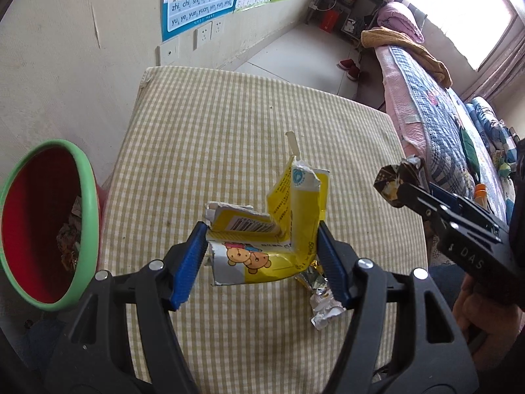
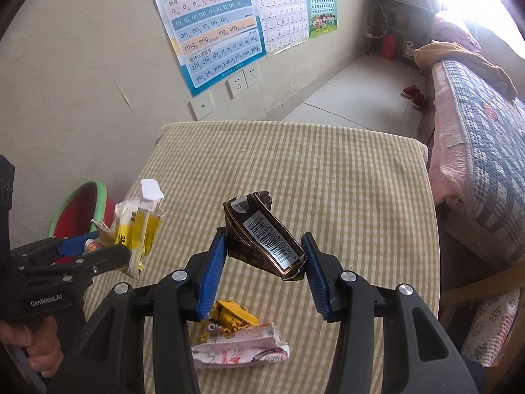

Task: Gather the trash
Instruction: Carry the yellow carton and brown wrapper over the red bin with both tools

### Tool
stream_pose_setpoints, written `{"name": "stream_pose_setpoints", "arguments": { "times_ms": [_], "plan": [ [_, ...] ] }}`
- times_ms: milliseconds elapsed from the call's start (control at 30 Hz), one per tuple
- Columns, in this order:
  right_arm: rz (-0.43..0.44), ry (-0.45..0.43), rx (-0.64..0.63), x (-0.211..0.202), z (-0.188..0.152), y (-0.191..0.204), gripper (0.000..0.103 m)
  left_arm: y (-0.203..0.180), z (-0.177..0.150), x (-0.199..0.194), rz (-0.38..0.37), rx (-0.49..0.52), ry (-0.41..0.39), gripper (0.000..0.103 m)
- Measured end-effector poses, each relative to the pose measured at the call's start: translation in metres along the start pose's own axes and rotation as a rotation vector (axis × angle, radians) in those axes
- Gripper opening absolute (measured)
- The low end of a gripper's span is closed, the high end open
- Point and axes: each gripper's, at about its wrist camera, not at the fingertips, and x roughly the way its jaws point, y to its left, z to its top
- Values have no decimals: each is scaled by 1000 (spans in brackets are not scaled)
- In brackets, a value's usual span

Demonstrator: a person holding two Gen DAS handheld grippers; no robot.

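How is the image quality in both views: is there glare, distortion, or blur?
Left wrist view: the window is blown out to white at top right; fisheye bends the table edges; the yellow carton is sharp. Right wrist view: the same glare washes out the top right corner; dark vignette at the corners; the barcode on the brown carton stays readable.

Sunlit bedroom (image 2: 377, 98), postered wall (image 2: 98, 65)

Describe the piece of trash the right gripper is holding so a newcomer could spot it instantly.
Start at the checked table against the wall. Above its near end, the right gripper clamps a crushed dark brown carton with a white barcode panel. The yellow carton in the left gripper is brighter.
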Motion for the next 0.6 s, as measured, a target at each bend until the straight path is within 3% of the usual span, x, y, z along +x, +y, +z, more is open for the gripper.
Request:
{"name": "stream_pose_setpoints", "arguments": {
  "times_ms": [333, 600],
  "plan": [
    [17, -64, -61, -38, -8, 45, 46, 22, -13, -42, 6, -46, -70, 64],
    [60, -88, -137, -41, 2, 93, 46, 58, -18, -72, 31, -106, -127, 64]
  ]
}}
